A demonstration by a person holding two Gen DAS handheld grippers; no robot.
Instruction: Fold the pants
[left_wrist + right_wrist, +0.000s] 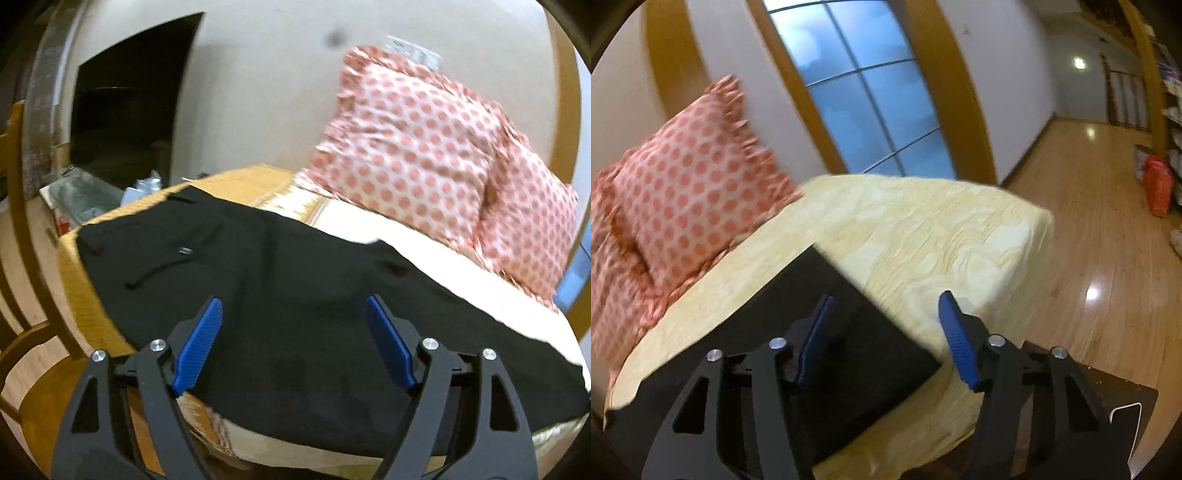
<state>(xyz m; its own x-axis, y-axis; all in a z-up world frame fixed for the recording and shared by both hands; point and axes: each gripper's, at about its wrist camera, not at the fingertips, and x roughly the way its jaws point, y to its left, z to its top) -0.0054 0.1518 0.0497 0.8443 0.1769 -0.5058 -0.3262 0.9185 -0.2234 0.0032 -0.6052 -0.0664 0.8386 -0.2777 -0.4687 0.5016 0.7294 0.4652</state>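
Black pants (303, 288) lie spread flat across a bed covered in a pale yellow sheet (424, 240); their waistband end with belt loops and a button is at the left. My left gripper (293, 306) hovers just above the near part of the pants, open, with nothing between its blue pads (201, 343). In the right wrist view the leg end of the pants (849, 332) lies flat on the yellow sheet (923, 229). My right gripper (884, 304) is open above that end, and its pads (956, 339) press on nothing.
Two pink dotted pillows (417, 147) lean against the wall at the far side of the bed, also seen as pillows (683, 184). A wooden chair (22, 258) stands left. A glass door (871, 92), wooden floor (1089, 240) and a dark side table (1126, 406) lie right.
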